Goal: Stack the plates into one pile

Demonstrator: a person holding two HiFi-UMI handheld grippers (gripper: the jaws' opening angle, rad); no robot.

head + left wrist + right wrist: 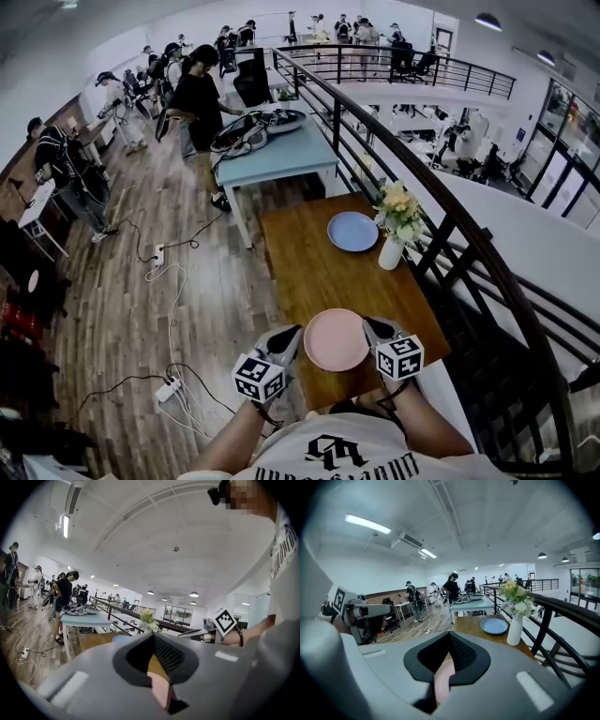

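Left gripper (293,331): clamped on pink plate (336,339), left rim.
Right gripper (368,324): clamped on right rim.
Gripper views: pink plate mostly hidden.
Blue plate (352,231): far.

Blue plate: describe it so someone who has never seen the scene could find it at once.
Find the wooden table by the black railing. At its far end lies the blue plate, beside a white vase of flowers. Its colour sets it apart from the pink plate at the near edge.
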